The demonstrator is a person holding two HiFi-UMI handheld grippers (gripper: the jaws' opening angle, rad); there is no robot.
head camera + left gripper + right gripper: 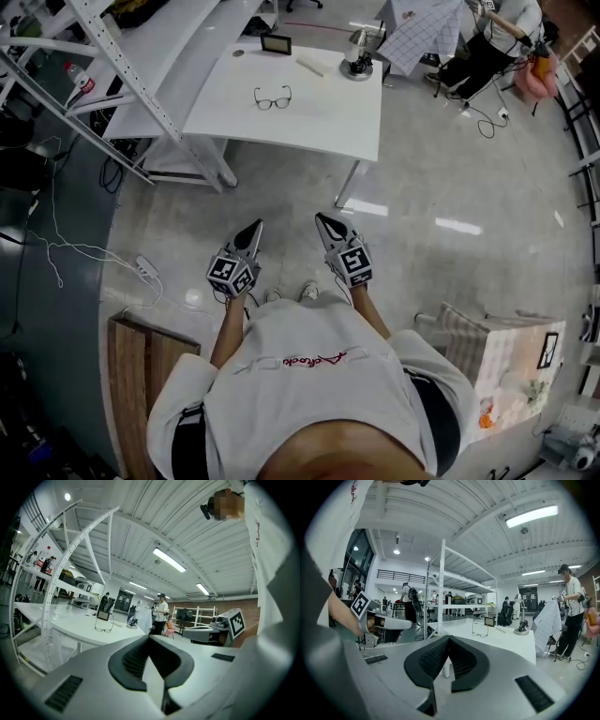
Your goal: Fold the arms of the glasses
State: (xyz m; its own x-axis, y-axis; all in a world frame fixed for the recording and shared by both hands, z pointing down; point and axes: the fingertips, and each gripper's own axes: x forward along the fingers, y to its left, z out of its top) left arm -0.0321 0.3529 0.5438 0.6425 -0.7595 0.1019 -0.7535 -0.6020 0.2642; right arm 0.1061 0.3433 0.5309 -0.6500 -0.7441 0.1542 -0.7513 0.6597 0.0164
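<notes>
White table (328,122) at upper centre holds the glasses (273,97). Lower centre, left tool (255,226) and right tool (322,218) sit closed, empty.

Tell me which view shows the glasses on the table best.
Head view: the glasses lie on the white table, seen from above, with the whole frame and both unfolded arms visible. The left gripper view and right gripper view show them only small, distant and low-angled.

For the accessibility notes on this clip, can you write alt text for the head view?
Seen from above, a person stands on a grey floor holding the left gripper and the right gripper, both shut and empty, pointing toward a white table ahead. The glasses lie on that table, untouched, well beyond the grippers.
</notes>
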